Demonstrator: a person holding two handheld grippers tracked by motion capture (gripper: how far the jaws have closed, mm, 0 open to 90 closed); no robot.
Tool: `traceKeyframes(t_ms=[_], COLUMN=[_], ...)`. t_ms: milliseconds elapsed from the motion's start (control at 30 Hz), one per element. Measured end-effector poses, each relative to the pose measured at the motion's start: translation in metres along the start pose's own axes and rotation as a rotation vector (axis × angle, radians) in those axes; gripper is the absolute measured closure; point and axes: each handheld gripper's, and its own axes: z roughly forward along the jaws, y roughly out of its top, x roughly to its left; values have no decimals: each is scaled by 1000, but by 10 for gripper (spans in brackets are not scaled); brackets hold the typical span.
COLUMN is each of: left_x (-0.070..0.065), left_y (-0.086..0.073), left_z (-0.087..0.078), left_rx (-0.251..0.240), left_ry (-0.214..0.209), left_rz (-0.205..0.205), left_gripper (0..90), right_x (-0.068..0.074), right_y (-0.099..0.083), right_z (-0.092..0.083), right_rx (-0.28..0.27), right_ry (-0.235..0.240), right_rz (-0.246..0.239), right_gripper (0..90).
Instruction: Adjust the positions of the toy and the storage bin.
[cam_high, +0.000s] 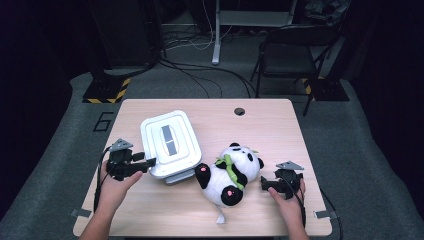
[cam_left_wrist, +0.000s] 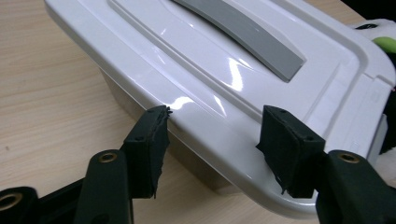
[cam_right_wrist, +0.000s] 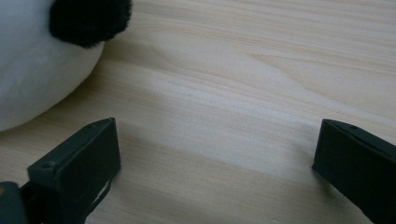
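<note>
Box (cam_high: 170, 145) lid edge sits between left gripper (cam_left_wrist: 212, 135) jaws, spread, not yet pinching, likely to lift it. Right gripper (cam_right_wrist: 215, 158) spread wide, idle beside panda (cam_high: 230, 175).

light wooden table (cam_high: 270, 125) with a white lidded box (cam_high: 170, 145) and plush panda (cam_high: 229, 174)

A dark folding chair (cam_high: 295, 47) stands on grey floor (cam_high: 200, 85) beyond the wooden table (cam_high: 270, 130).
</note>
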Motion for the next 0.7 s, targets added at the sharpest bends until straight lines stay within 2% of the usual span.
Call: traceKeyframes(t_ms=[167, 400, 633, 700], left_x=[8, 19, 34, 37], left_y=[-1, 0, -1, -2], left_z=[-3, -10, -15, -16], left_rx=[-7, -5, -15, -20], left_ry=[-8, 20, 29, 45], left_rz=[-15, -11, -41, -39], left_gripper=[476, 549, 526, 520], right_x=[0, 0, 0, 0], right_y=[0, 0, 0, 0], right_z=[0, 0, 0, 0], right_rx=[-2, -2, -2, -2], right_ry=[2, 1, 1, 1], right_rz=[-2, -3, -4, -3], right_gripper=[0, 0, 0, 0])
